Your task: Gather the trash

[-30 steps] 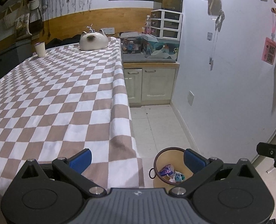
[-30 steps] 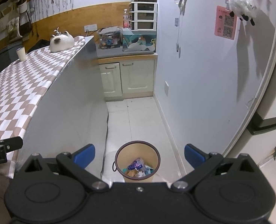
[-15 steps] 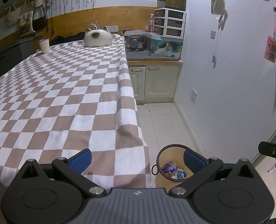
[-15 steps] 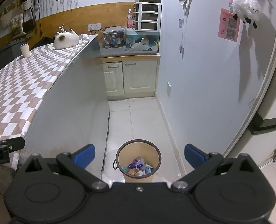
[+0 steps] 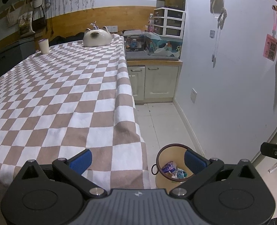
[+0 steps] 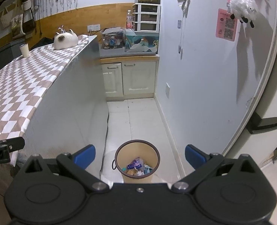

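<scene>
Both claws (image 5: pixel 137 160) (image 6: pixel 139 154) still wide apart, empty, higher over the trash bin (image 6: pixel 137 151).

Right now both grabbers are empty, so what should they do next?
Probably swing the left gripper toward the white cup at the checkered table's far end. Both grippers are open and hold nothing, the bin already holds wrappers, and no other loose trash shows.

A cat-shaped ceramic piece (image 5: pixel 96 37) and cup (image 5: pixel 43 46) stand on the checkered tablecloth (image 5: pixel 63 97).

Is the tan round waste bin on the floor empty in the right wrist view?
No, the tan round waste bin already holds several crumpled colourful wrappers at its bottom.
</scene>
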`<state>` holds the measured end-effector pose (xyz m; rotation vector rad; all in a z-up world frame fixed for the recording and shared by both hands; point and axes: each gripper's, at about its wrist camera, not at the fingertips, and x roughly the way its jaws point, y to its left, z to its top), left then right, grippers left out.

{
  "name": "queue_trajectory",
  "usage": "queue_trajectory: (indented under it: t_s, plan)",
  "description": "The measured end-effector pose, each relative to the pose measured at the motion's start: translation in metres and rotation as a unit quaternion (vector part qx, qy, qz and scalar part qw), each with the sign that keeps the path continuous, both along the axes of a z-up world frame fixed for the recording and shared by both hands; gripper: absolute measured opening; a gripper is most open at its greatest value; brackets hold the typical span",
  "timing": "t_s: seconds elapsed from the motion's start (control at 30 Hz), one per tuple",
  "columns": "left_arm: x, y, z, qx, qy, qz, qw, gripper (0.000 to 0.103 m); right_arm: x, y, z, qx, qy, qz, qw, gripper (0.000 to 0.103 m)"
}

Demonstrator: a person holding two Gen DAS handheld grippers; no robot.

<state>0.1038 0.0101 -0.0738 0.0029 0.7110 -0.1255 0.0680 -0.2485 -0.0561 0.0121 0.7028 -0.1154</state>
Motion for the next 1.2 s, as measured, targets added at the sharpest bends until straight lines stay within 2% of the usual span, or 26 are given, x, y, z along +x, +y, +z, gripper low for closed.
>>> queue_trajectory:
  t_s: [1.2]
  plan:
    - [-0.0030,-0.0017,-0.0008,0.001,-0.002,-0.003,1.0000,0.103,-0.0013,-0.0003,-0.0026,-0.002,0.001,0.000,1.000,0.103]
